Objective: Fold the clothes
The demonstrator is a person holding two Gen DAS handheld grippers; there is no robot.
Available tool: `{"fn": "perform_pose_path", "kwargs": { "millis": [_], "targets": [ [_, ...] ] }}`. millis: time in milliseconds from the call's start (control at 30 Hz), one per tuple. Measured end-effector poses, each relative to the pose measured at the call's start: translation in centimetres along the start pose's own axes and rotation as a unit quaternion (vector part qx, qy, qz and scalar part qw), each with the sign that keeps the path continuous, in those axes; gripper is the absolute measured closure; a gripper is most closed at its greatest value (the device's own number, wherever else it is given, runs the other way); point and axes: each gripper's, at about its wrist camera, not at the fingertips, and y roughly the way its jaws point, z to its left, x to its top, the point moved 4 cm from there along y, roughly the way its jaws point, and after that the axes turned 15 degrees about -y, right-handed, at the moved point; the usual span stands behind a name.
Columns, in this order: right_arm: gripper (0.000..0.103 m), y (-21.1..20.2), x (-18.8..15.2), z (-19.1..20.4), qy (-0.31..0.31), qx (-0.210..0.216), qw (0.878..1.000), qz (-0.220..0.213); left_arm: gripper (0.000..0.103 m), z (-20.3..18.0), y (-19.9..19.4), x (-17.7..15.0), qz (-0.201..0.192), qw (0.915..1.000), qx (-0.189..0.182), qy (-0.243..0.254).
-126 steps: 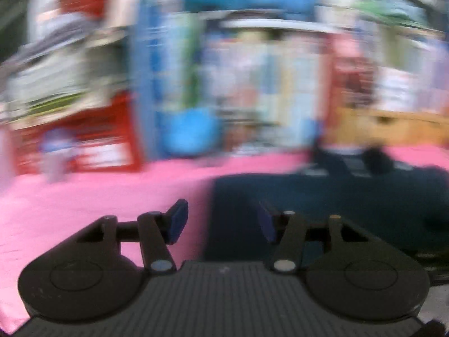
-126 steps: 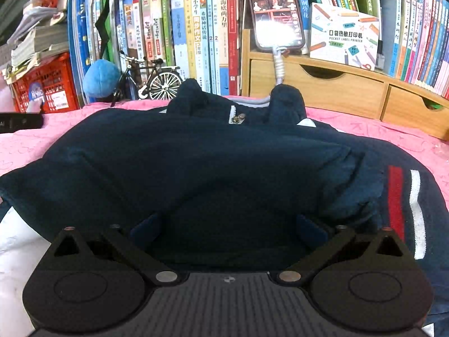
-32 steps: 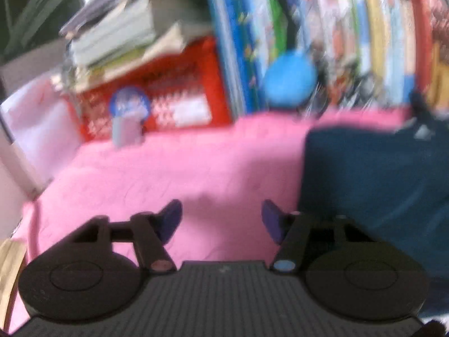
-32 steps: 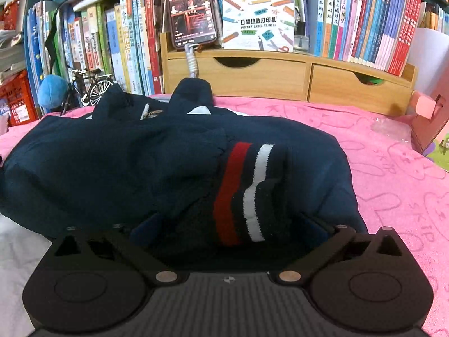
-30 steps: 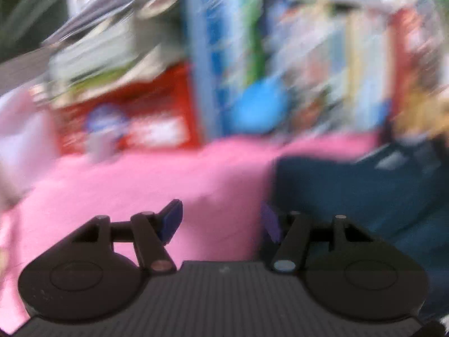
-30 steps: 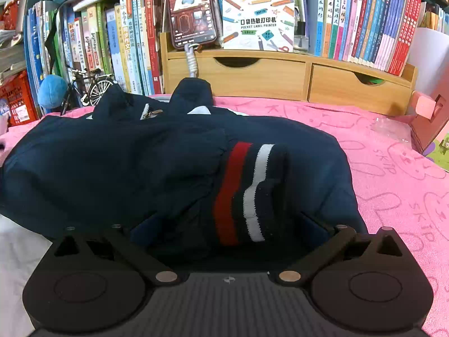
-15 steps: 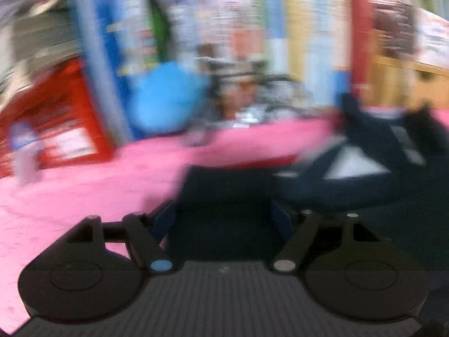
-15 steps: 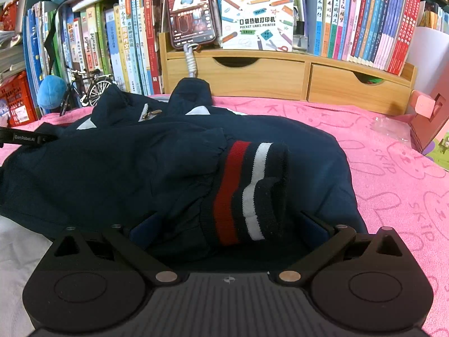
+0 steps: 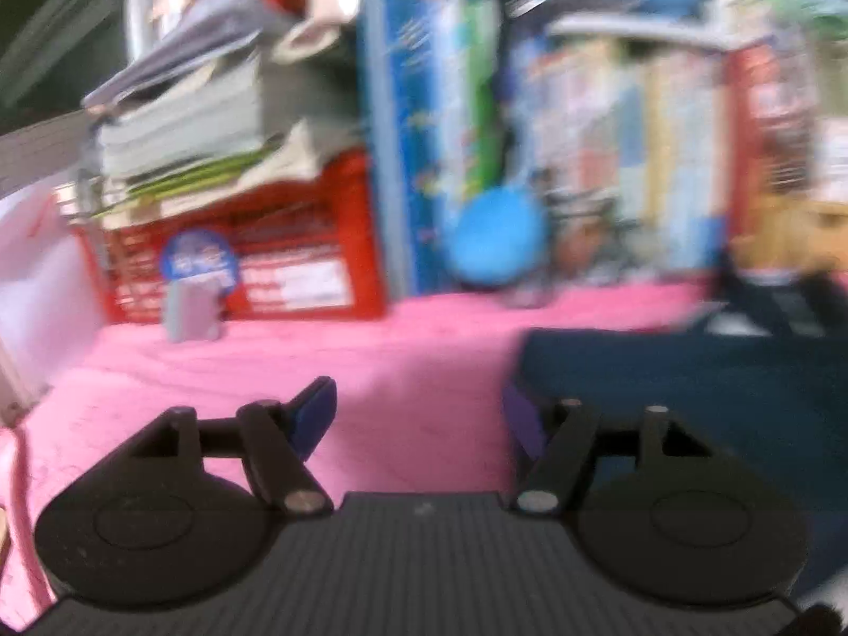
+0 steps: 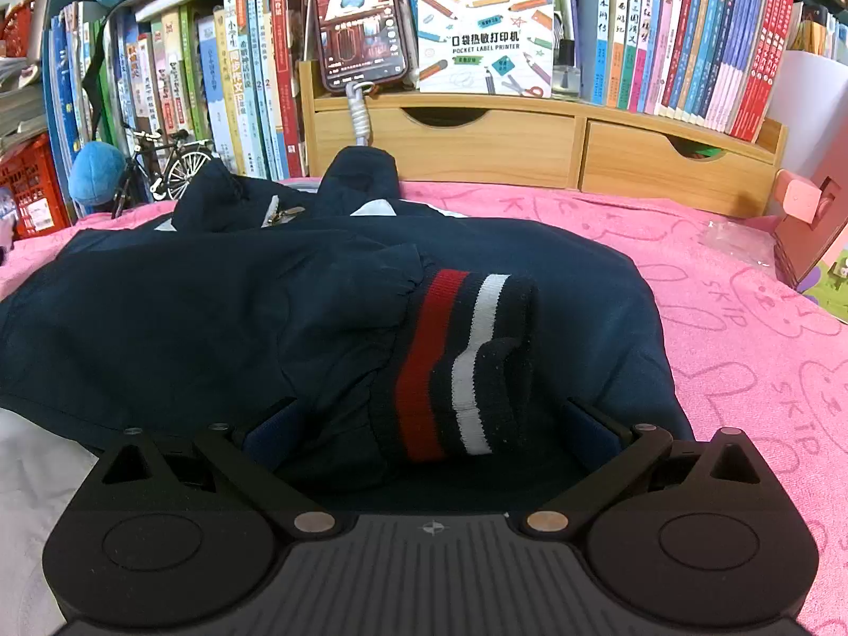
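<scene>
A navy jacket (image 10: 212, 307) lies folded on the pink cloth (image 10: 742, 318), its collar and zip toward the bookshelf. One sleeve lies across the body, and its cuff (image 10: 456, 360) has red and white stripes. My right gripper (image 10: 432, 424) hovers low over that cuff, open wide, a finger on each side and no pad pressing. The left wrist view is blurred by motion. My left gripper (image 9: 418, 408) is over bare pink cloth (image 9: 318, 350), jaws closing with nothing between them. The jacket's left edge (image 9: 689, 381) lies just right of its right finger.
A red crate (image 9: 238, 265) with stacked papers, a blue plush ball (image 9: 498, 238) and rows of books line the back. A wooden drawer unit (image 10: 530, 143) carries a phone (image 10: 360, 16). A model bicycle (image 10: 164, 164) stands behind the collar, a pink box (image 10: 811, 222) at right.
The left gripper swung right over the jacket's edge half a second ago, then back left over the pink cloth. The right gripper stayed still above the cuff.
</scene>
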Motion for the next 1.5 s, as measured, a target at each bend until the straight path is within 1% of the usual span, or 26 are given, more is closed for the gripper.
{"fn": "perform_pose_path", "kwargs": {
  "millis": [67, 100, 167, 233, 267, 300, 333, 400, 433, 467, 500, 533, 567, 600, 633, 767, 900, 1033, 1100, 1167, 1200, 1267, 1333, 1433, 1500],
  "targets": [
    [0.0, 0.0, 0.0, 0.0, 0.0, 0.0, 1.0, 0.0, 0.027, -0.9, -2.0, -1.3, 0.013, 0.9987, -0.043, 0.024],
    [0.0, 0.0, 0.0, 0.0, 0.0, 0.0, 1.0, 0.0, 0.028, -1.0, -2.9, -2.0, 0.019, 0.9975, -0.06, 0.032],
    [0.0, 0.0, 0.0, 0.0, 0.0, 0.0, 1.0, 0.0, 0.026, -1.0, -4.6, -3.4, 0.027, 0.9949, -0.088, 0.04],
    [0.0, 0.0, 0.0, 0.0, -0.001, -0.001, 1.0, 0.0, 0.023, -1.3, -5.9, -4.5, 0.024, 0.9913, -0.116, 0.058],
    [0.0, 0.0, 0.0, 0.0, -0.001, -0.001, 1.0, 0.0, 0.018, -1.5, -6.3, -4.9, 0.019, 0.9893, -0.124, 0.075],
    [0.0, 0.0, 0.0, 0.0, -0.001, -0.001, 1.0, 0.0, 0.018, -1.8, -6.5, -5.4, 0.015, 0.9874, -0.121, 0.1],
    [0.0, 0.0, 0.0, 0.0, -0.001, -0.001, 1.0, 0.0, 0.018, -2.3, -6.3, -5.8, 0.012, 0.986, -0.105, 0.129],
    [0.0, 0.0, 0.0, 0.0, -0.001, -0.001, 1.0, 0.0, 0.018, -2.8, -5.0, -6.6, 0.002, 0.9833, -0.047, 0.176],
    [0.0, 0.0, 0.0, 0.0, -0.001, -0.001, 1.0, 0.0, 0.018, -2.6, -4.1, -6.7, 0.0, 0.9825, -0.017, 0.185],
    [0.0, 0.0, 0.0, 0.0, -0.001, -0.001, 1.0, 0.0, 0.018, -2.1, -3.3, -6.6, 0.0, 0.9825, 0.011, 0.186],
    [0.0, 0.0, 0.0, 0.0, -0.001, -0.001, 1.0, 0.0, 0.017, -1.3, -2.6, -6.0, 0.002, 0.9851, 0.033, 0.168],
    [0.0, 0.0, 0.0, 0.0, -0.001, -0.001, 1.0, 0.0, 0.017, -0.3, -2.2, -5.4, 0.01, 0.9891, 0.04, 0.142],
    [0.0, 0.0, 0.0, 0.0, -0.001, -0.001, 1.0, 0.0, 0.013, 0.6, -1.9, -4.9, 0.019, 0.9922, 0.038, 0.118],
    [0.0, 0.1, 0.0, 0.0, -0.001, -0.001, 1.0, 0.0, 0.012, 1.4, -1.8, -4.6, 0.029, 0.9942, 0.032, 0.099],
    [0.0, 0.1, 0.0, 0.0, -0.001, -0.001, 1.0, 0.0, 0.012, 1.7, -1.7, -4.5, 0.033, 0.9946, 0.029, 0.094],
    [0.0, 0.1, 0.0, 0.0, -0.001, -0.001, 1.0, 0.0, 0.007, 1.5, -1.6, -4.6, 0.028, 0.9929, 0.043, 0.108],
    [0.0, 0.1, 0.0, 0.0, -0.001, -0.001, 1.0, 0.0, 0.002, 2.3, -1.1, -4.3, 0.041, 0.9949, 0.038, 0.084],
    [0.0, 0.0, 0.1, -0.1, -0.003, -0.001, 1.0, 0.0, 0.004, 1.7, -1.7, -4.4, 0.03, 0.9933, 0.049, 0.1],
    [0.0, -0.3, 0.1, -0.2, -0.01, 0.002, 1.0, 0.004, 0.006, 1.4, -3.0, -4.1, 0.033, 0.9944, 0.052, 0.085],
    [0.0, -1.5, 0.0, -0.5, -0.008, 0.004, 1.0, 0.008, 0.007, 1.2, -5.1, -3.8, 0.03, 0.9965, 0.032, 0.071],
    [0.0, -2.6, -0.2, -0.8, 0.0, 0.007, 1.0, 0.0, 0.007, 1.0, -6.2, -3.6, 0.027, 0.9973, 0.02, 0.065],
    [0.0, -5.2, -0.8, -1.3, 0.007, 0.026, 0.999, -0.019, 0.007, 0.5, -8.4, -3.4, 0.02, 0.9978, 0.003, 0.063],
    [0.0, -7.8, -1.7, -1.4, -0.004, 0.027, 0.999, -0.034, 0.006, -0.3, -10.9, -3.6, 0.016, 0.9978, -0.024, 0.059],
    [0.0, -11.8, -3.7, -1.5, -0.028, 0.021, 0.998, -0.057, 0.006, -1.7, -14.6, -4.7, 0.018, 0.9961, -0.07, 0.05],
    [0.0, -14.3, -5.4, -1.2, -0.039, 0.024, 0.997, -0.07, 0.006, -2.5, -17.0, -6.1, 0.018, 0.9943, -0.093, 0.05]
  ]
}}
